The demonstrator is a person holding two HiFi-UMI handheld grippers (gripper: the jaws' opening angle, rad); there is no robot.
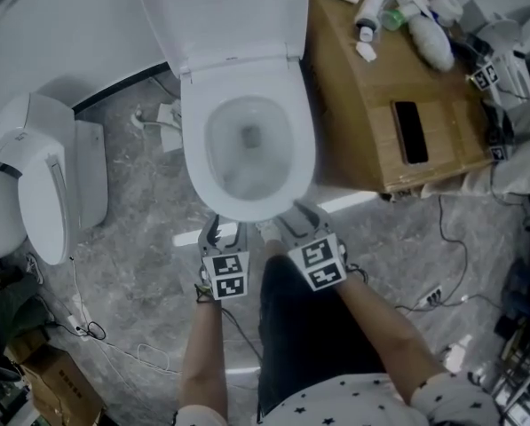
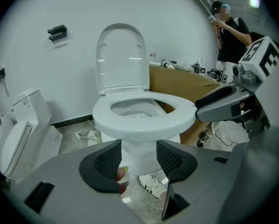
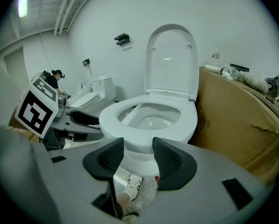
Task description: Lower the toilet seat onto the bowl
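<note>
The white toilet seat (image 1: 194,153) lies flat on the bowl, and the lid (image 1: 225,11) stands up against the wall. Both grippers hang just in front of the bowl's front edge, apart from it. My left gripper (image 1: 222,231) is open with nothing between its jaws. Close to its right, my right gripper (image 1: 300,216) is open too, and empty. In the left gripper view the seat (image 2: 144,120) sits just beyond the open left gripper (image 2: 138,155), with the lid (image 2: 120,55) upright behind. The right gripper view has the seat (image 3: 112,121) ahead of the open right gripper (image 3: 138,153).
A second white toilet (image 1: 43,185) stands at the left. A brown cabinet (image 1: 371,105) with bottles and a black phone (image 1: 411,131) adjoins the bowl on the right. Cables trail over the grey floor (image 1: 131,291). A person (image 2: 230,31) stands at the back right.
</note>
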